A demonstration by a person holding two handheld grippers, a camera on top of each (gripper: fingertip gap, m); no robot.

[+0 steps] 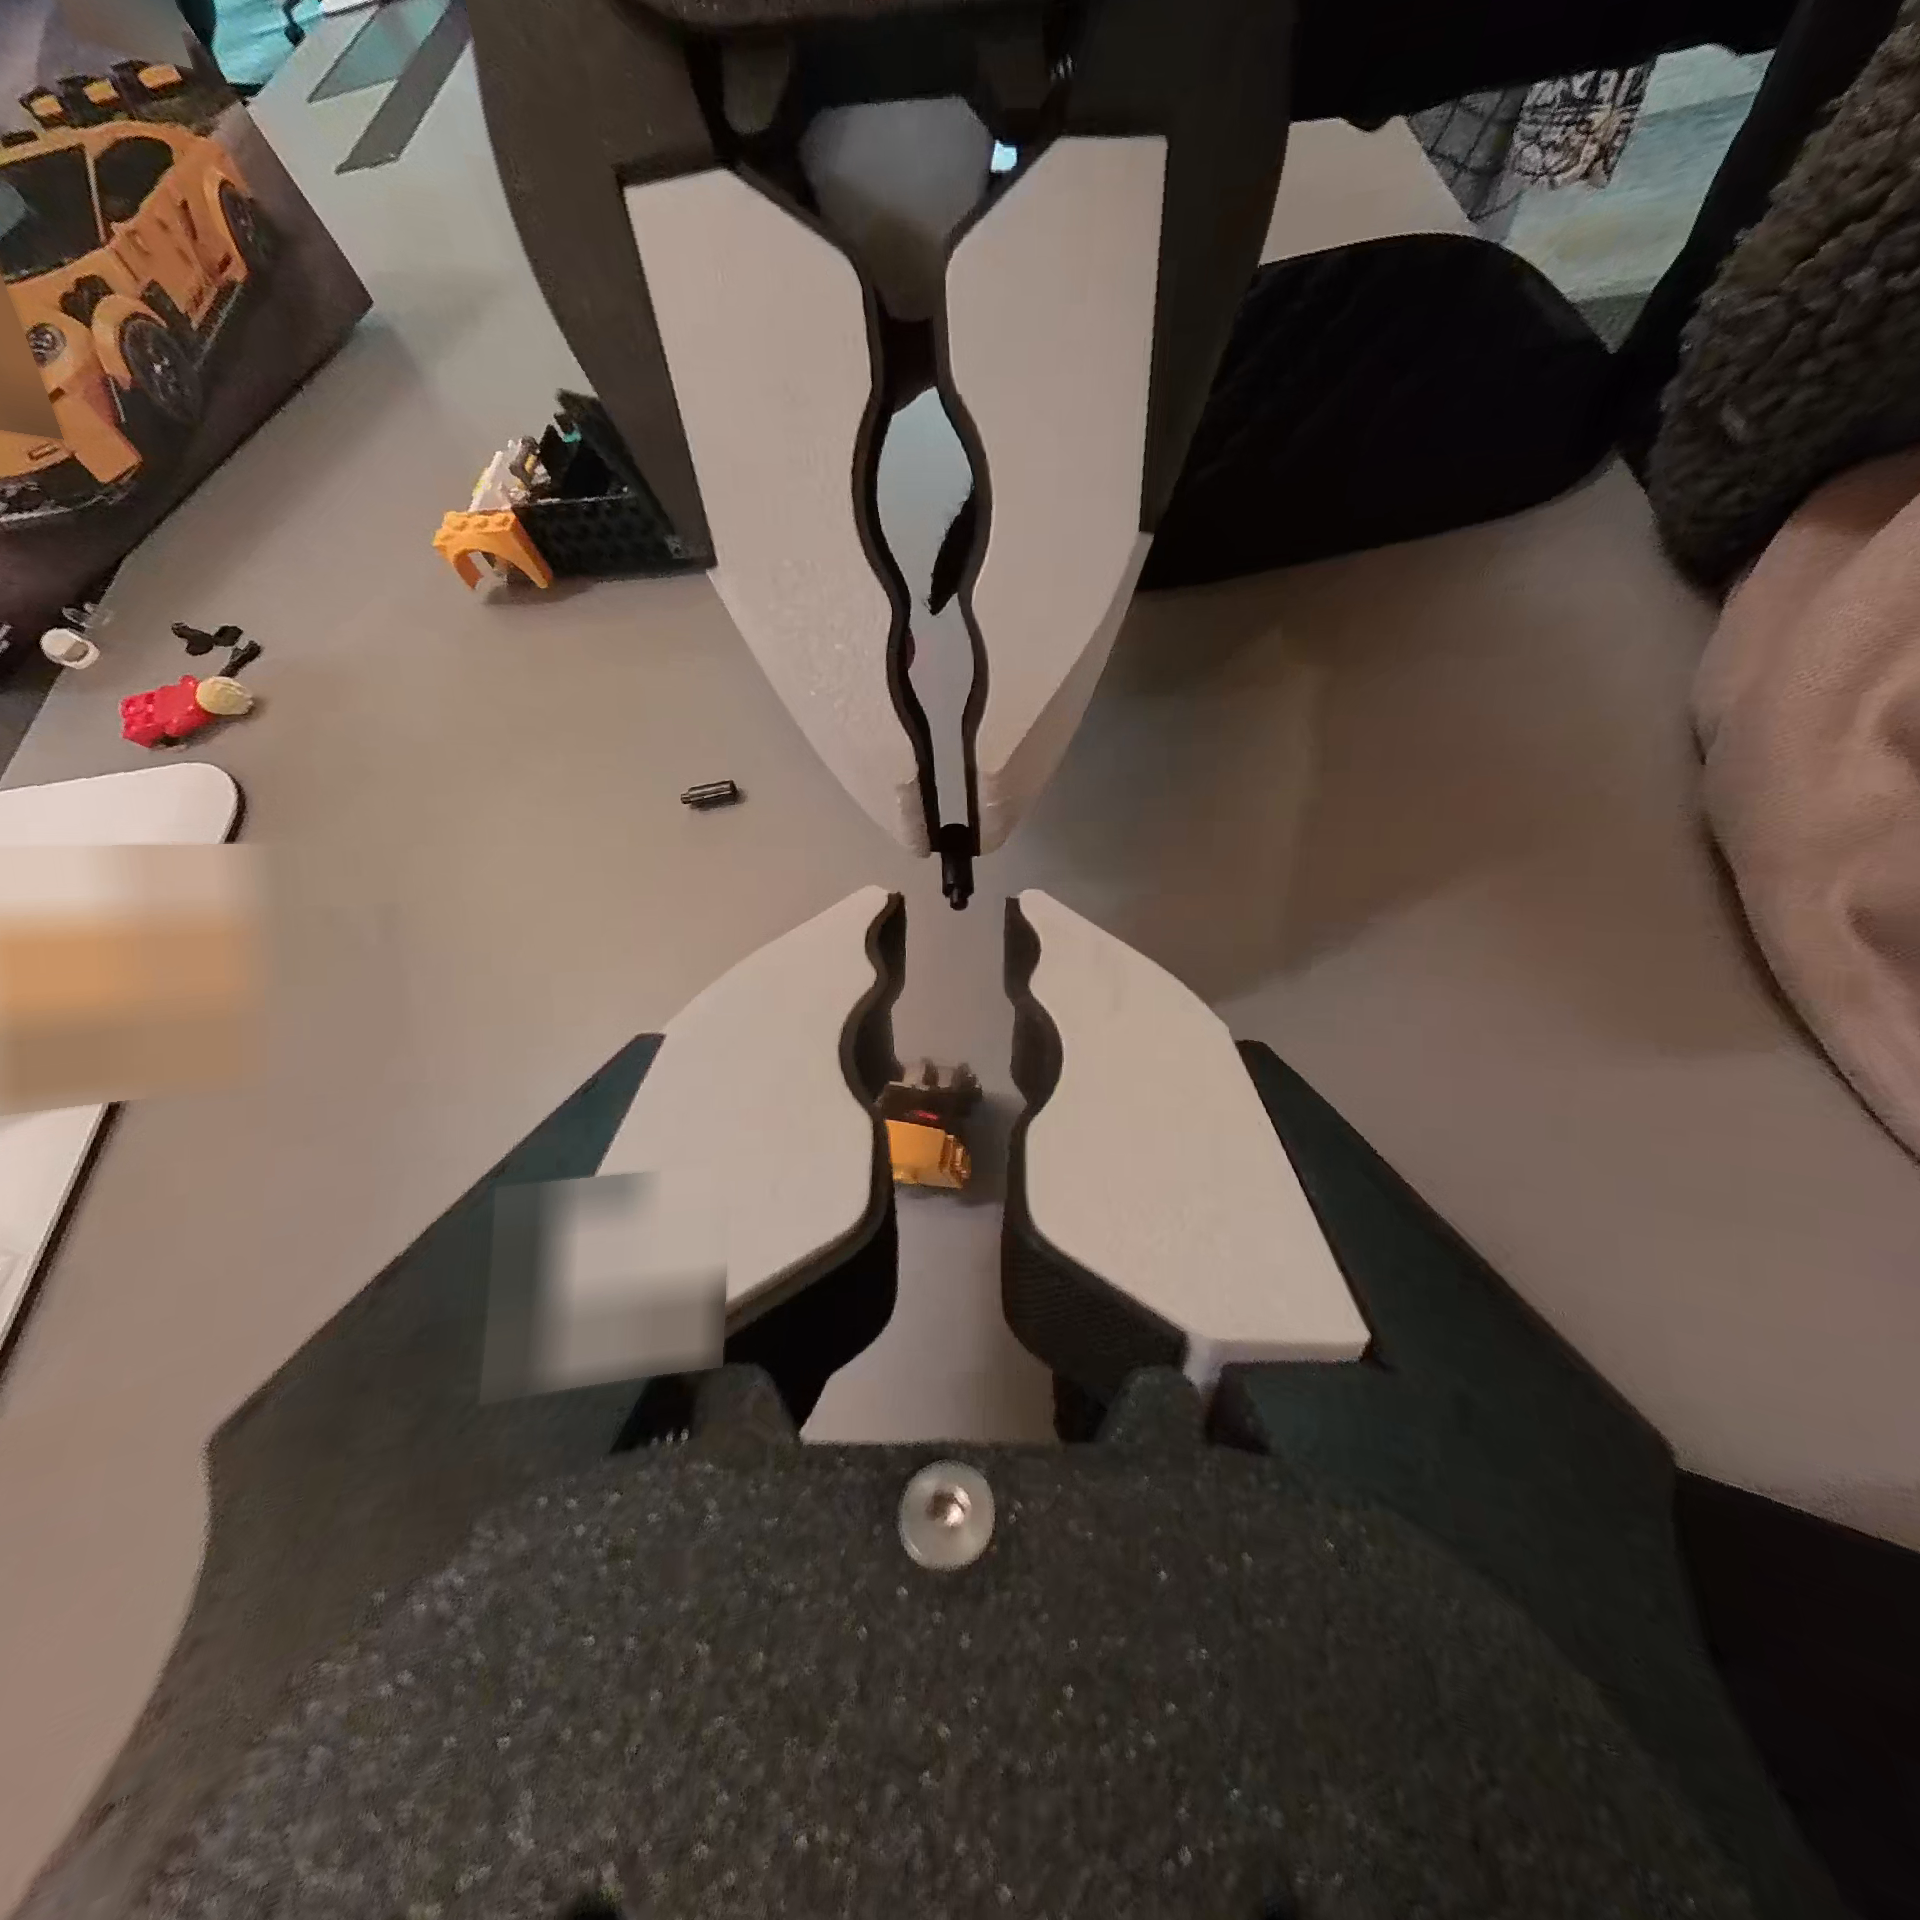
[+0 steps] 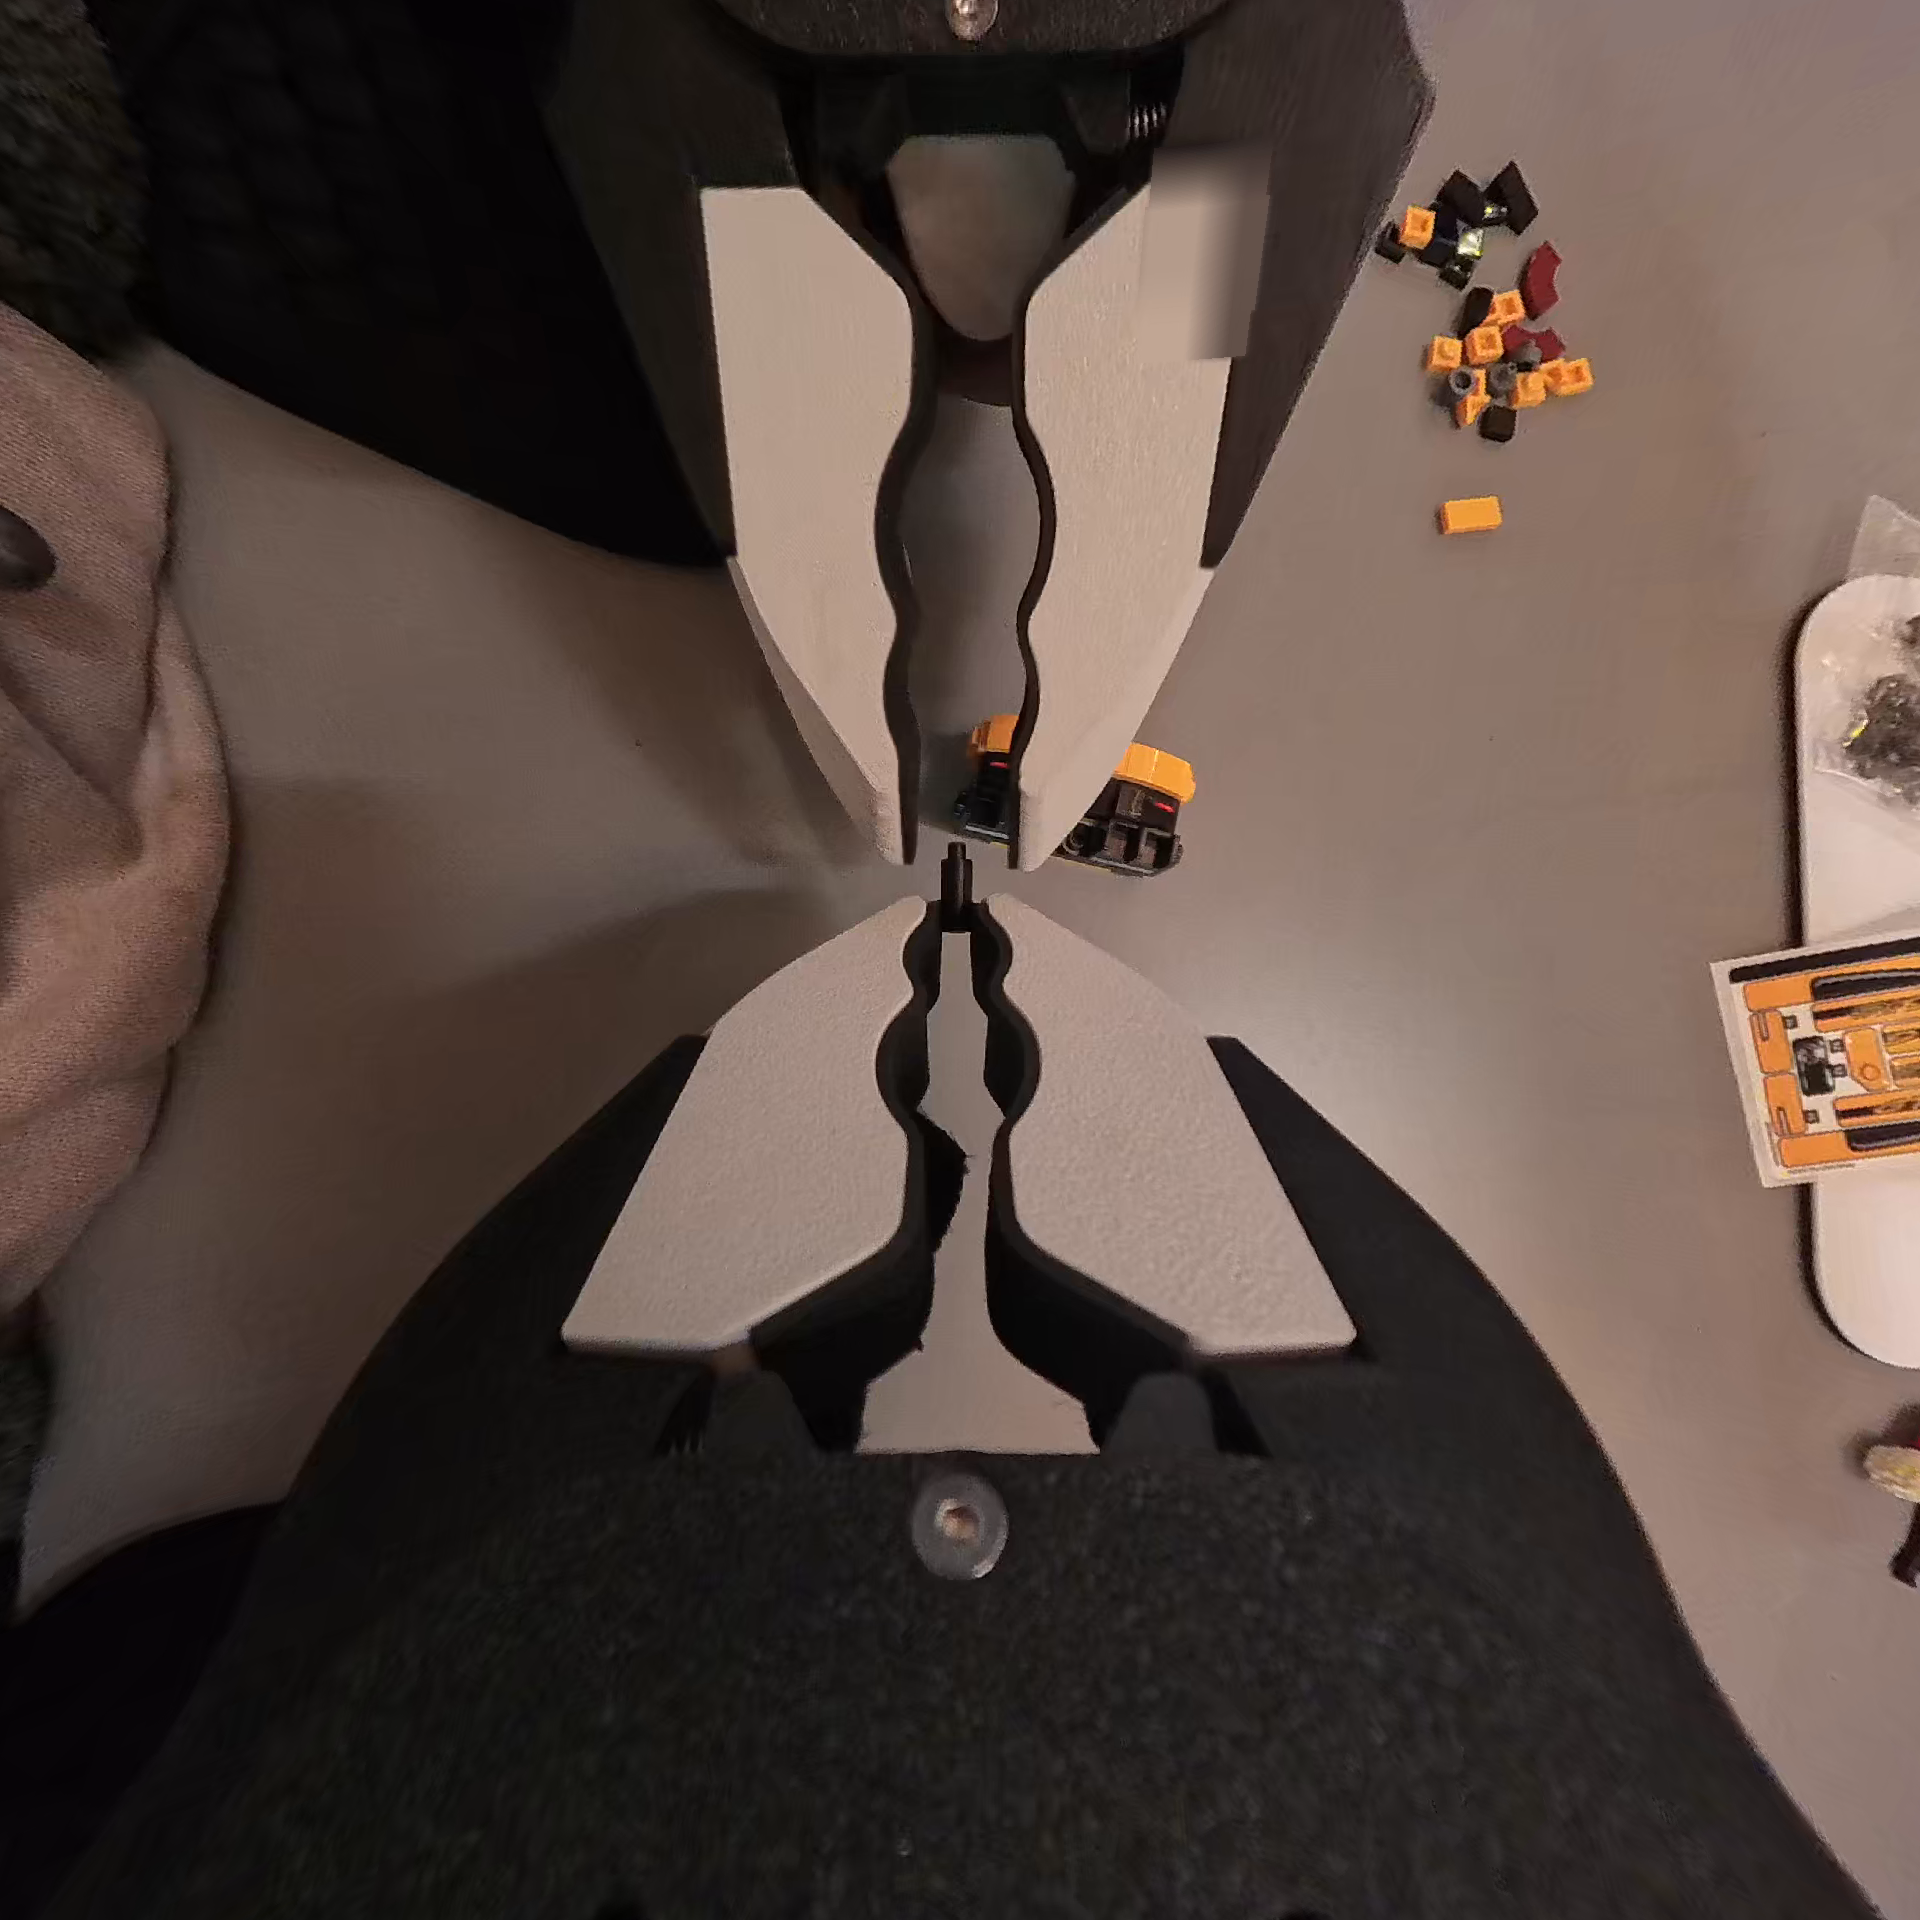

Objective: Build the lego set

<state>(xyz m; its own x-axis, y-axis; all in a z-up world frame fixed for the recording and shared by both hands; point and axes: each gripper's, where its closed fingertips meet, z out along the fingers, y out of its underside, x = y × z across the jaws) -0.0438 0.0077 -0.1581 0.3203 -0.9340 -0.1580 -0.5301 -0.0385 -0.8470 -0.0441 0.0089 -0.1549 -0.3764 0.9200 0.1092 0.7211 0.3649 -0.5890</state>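
My right gripper (image 2: 956,906) is shut on a small black pin (image 2: 954,883), which sticks out past its tips. In the left wrist view the right gripper (image 1: 954,844) comes in from the top with the pin (image 1: 954,878) pointing at my left gripper. My left gripper (image 1: 958,909) is open with a narrow gap and holds nothing, tip to tip with the right one. A small orange and black lego assembly (image 1: 928,1132) lies on the grey table under the left fingers. It also shows in the right wrist view (image 2: 1138,805), partly hidden by a finger.
At the left are the lego box (image 1: 135,291), a black and orange partial build (image 1: 561,520), a red piece (image 1: 156,712), a loose black pin (image 1: 710,795) and a white tray (image 1: 114,805). A pile of small bricks (image 2: 1496,312), a sticker sheet (image 2: 1829,1060) and a person's sleeve (image 2: 83,779) are nearby. Both grippers' tips are roughly 30 cm from the red piece (image 1: 156,712).
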